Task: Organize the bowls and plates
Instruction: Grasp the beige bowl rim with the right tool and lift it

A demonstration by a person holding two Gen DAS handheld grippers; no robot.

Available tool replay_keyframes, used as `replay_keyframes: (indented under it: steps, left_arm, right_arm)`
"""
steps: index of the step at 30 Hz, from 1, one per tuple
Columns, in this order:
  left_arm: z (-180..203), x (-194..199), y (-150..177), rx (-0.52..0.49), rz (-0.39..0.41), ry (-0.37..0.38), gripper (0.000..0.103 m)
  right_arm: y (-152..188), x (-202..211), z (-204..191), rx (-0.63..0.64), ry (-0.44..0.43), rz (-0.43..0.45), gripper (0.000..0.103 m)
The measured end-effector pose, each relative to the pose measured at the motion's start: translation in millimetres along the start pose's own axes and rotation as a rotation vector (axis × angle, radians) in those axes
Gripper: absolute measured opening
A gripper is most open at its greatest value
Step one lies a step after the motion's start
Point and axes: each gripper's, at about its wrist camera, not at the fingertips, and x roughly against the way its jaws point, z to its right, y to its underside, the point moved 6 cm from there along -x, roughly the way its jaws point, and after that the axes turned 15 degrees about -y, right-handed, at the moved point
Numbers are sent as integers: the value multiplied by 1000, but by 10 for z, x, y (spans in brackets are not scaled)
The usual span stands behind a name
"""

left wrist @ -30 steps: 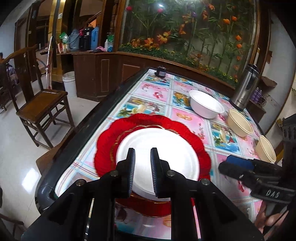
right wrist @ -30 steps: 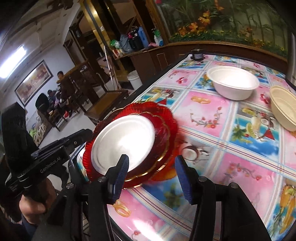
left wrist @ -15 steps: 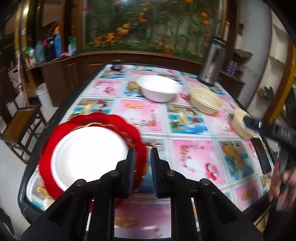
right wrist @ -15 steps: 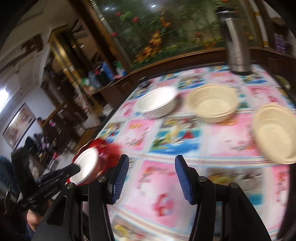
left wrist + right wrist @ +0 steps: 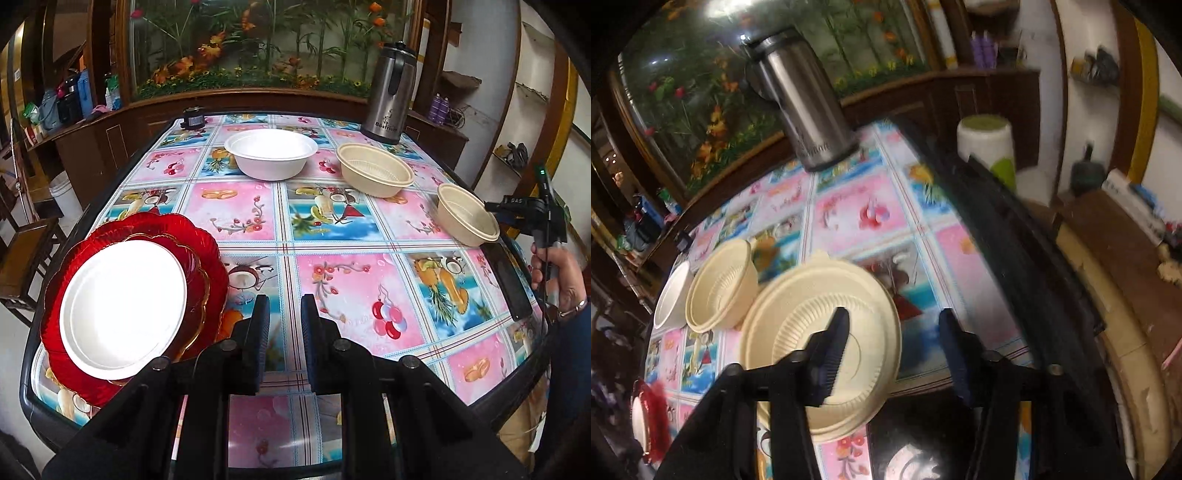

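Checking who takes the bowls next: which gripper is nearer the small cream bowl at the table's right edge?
Right. The right gripper hangs over the small cream bowl, one finger above its hollow, not gripping. The left gripper is far off, beside the red plate.

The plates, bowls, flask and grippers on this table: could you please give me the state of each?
White round plate: stacked on red scalloped plates.
White bowl: upright, empty.
Larger cream ribbed bowl: upright, empty.
Smaller cream ribbed bowl: upright, rim between open jaws.
Steel flask: upright, lid on.
Left gripper: shut, empty.
Right gripper: closing, not gripping.
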Motion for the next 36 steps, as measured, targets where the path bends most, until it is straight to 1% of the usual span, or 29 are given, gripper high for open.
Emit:
replay_keyframes:
  steps: [1,2,3,5,7,8,9,10,11,12,13,14,15,16,17,18,19,20,22,23,25,27,28,30,33,36]
  left_arm:
    - [-2,-9,0,0,-3,0,14]
    - [-1,-23,-4,1,-6,1,14]
    - [-2,-30,-1,1,-8,3,14]
    - [5,-41,10,-5,-10,4,14]
    - [19,-61,8,-7,-16,6,14]
    - [26,-68,9,-8,-18,8,14]
    - [32,-73,10,-9,-19,9,14]
    - [40,-77,6,-9,-19,12,14]
    - [43,-81,4,-10,-20,14,14]
    - [51,-84,1,-10,-21,17,14]
    - [49,-87,0,-10,-21,18,14]
    - [49,-83,4,-10,-20,20,14]
    - [47,-81,2,-11,-20,22,14]
    - [44,-80,1,-10,-21,22,14]
    - [43,-78,-2,-9,-21,24,14]
    - [51,-77,0,-9,-21,28,14]
    - [62,-75,-3,-10,-23,36,14]
    - [81,-77,-6,-11,-31,51,14]
    - [119,-86,-16,3,-55,101,14]
    - [145,-91,-27,10,-69,129,14]
    - [200,-124,-50,29,-110,198,14]
    - [264,-148,-73,43,-146,250,14]
    - [303,-151,-91,41,-154,261,14]
    - [375,-135,-127,28,-155,267,14]
    - [491,-118,-190,2,-150,272,14]
    - [612,-186,-229,-19,-167,261,14]
  right_arm:
    - [49,-37,-2,-13,-25,-13,31]
    - [97,-70,28,-43,-44,-19,18]
    - [148,-79,36,-55,-47,-25,11]
    - [266,-57,-38,-72,-87,-25,11]
    - [413,-30,-193,-85,-138,-35,11]
    - [511,14,-296,-103,-174,-39,15]
    - [601,53,-389,-113,-190,-46,16]
    - [711,84,-501,-111,-202,-57,16]
    - [855,114,-646,-100,-231,-69,19]
    - [1027,134,-799,-86,-255,-94,22]
    - [1143,137,-912,-77,-274,-118,23]
    - [1338,165,-1079,-68,-318,-154,26]
    - [1505,204,-1253,-39,-377,-187,28]
    - [1679,231,-1447,28,-418,-237,28]
    - [1821,275,-1600,92,-436,-264,28]
    - [1876,355,-1684,120,-459,-251,28]
    - [1869,405,-1713,136,-469,-239,28]
    - [1817,466,-1727,173,-453,-214,29]
    - [1675,555,-1651,212,-367,-138,34]
    - [1616,570,-1582,198,-345,-118,35]
    - [1581,514,-1472,133,-383,-123,35]
    - [1593,409,-1372,67,-400,-142,35]
    - [1594,367,-1329,33,-425,-154,35]
    - [1624,300,-1303,-2,-448,-166,35]
    - [1634,262,-1280,-21,-449,-167,35]
    - [1635,242,-1321,2,-436,-166,35]
